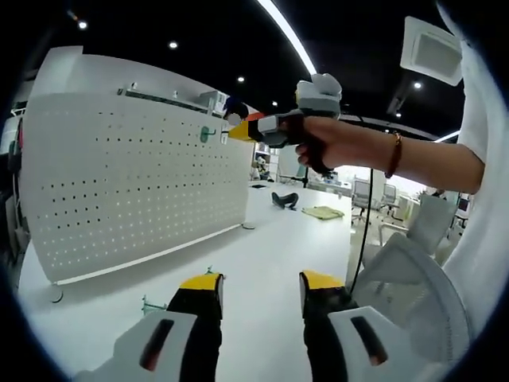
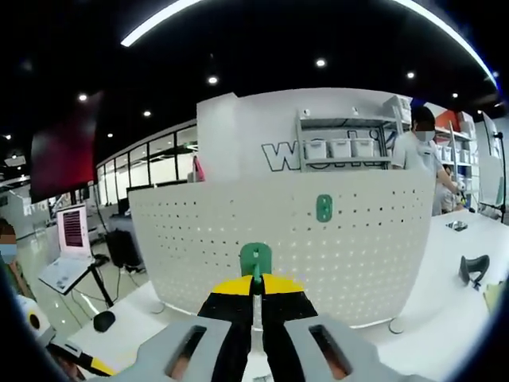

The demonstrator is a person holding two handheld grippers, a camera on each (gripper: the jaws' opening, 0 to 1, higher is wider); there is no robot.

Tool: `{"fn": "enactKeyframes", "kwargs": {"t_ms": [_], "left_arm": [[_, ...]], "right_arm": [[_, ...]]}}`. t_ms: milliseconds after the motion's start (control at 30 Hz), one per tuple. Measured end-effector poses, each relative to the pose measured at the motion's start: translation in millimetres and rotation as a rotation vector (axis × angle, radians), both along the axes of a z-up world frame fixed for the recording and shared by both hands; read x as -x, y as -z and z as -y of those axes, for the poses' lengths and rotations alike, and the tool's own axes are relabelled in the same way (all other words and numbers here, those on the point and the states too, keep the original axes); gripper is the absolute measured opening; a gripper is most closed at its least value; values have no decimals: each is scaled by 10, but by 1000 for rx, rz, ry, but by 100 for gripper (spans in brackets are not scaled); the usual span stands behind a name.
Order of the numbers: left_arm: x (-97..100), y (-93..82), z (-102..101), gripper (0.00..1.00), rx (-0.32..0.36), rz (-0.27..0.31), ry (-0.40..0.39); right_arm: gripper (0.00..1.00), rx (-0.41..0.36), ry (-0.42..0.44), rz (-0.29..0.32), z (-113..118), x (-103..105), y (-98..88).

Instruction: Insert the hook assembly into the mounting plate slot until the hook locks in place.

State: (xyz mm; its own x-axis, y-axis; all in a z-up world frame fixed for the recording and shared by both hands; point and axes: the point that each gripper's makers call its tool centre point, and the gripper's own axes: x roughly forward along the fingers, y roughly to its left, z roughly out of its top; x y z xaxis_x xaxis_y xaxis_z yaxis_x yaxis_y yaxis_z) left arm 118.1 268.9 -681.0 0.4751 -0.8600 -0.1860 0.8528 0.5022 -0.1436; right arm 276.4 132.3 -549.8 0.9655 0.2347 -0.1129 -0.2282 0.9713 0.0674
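Observation:
The white pegboard mounting plate (image 1: 135, 183) stands upright on the table, and it also faces me in the right gripper view (image 2: 278, 231). My right gripper (image 2: 256, 285) is shut on a green hook assembly (image 2: 256, 259), held in front of the board and apart from it. A second green hook (image 2: 324, 208) hangs on the board, up and to the right. In the left gripper view a hand holds the right gripper (image 1: 238, 130) near the board's upper right, with a green piece (image 1: 206, 134) just ahead of its tips. My left gripper (image 1: 261, 282) is open over the table.
A small green hook (image 1: 149, 304) lies on the white table (image 1: 262, 239) beside my left jaw. A black object (image 2: 475, 269) rests on the table to the right. A person (image 2: 421, 151) stands behind the board by shelves. A laptop (image 2: 71, 231) stands at the left.

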Motion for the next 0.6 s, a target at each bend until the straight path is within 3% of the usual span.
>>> {"fn": "enactKeyframes", "kwargs": {"t_ms": [600], "left_arm": [[17, 78, -13, 42, 11, -17, -19]], "right_arm": [[1, 17, 46, 49, 95, -275, -237]]}}
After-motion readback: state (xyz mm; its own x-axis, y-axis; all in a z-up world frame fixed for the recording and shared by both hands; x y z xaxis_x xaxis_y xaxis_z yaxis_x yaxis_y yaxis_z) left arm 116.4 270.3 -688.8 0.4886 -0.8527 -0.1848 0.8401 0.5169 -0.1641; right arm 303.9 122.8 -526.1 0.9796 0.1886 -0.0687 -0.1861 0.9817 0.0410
